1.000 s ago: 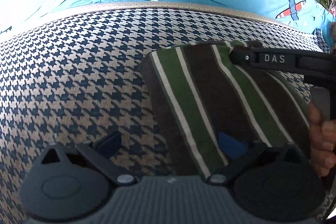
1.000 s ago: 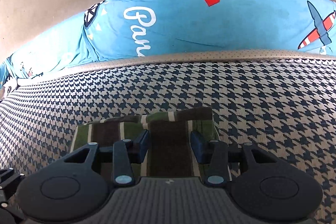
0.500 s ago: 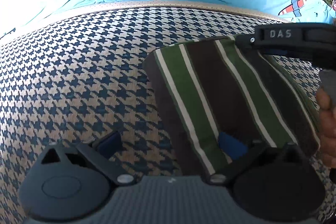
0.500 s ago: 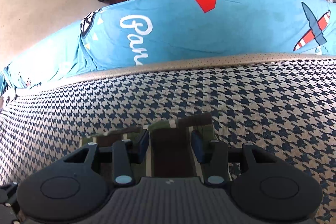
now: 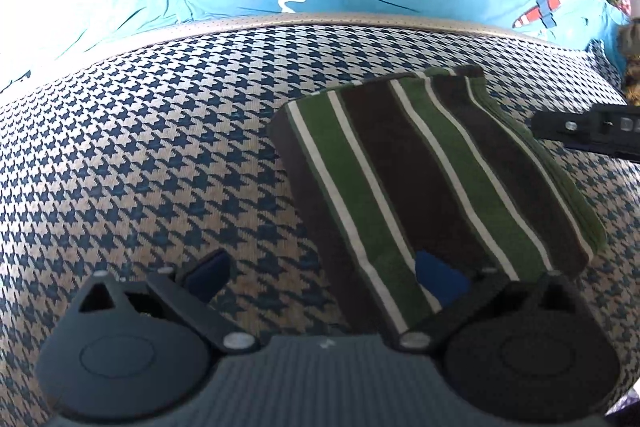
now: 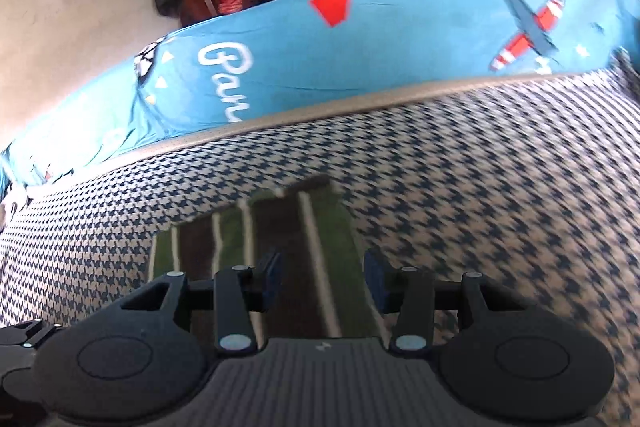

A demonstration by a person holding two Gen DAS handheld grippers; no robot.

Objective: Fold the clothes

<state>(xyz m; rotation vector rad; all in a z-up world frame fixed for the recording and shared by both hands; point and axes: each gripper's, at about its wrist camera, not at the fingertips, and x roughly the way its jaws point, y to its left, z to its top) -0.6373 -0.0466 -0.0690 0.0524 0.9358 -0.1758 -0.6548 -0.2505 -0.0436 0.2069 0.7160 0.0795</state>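
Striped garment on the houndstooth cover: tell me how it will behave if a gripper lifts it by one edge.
The striped garment is soft knit folded into stacked layers, so it would probably droop and the layers could fall open. It looks light for its size, being thin cloth. On the textured houndstooth cover, a push would likely bunch it up rather than slide it cleanly.

Green-brown striped garment [image 5: 432, 179], houndstooth cover [image 5: 160, 155]
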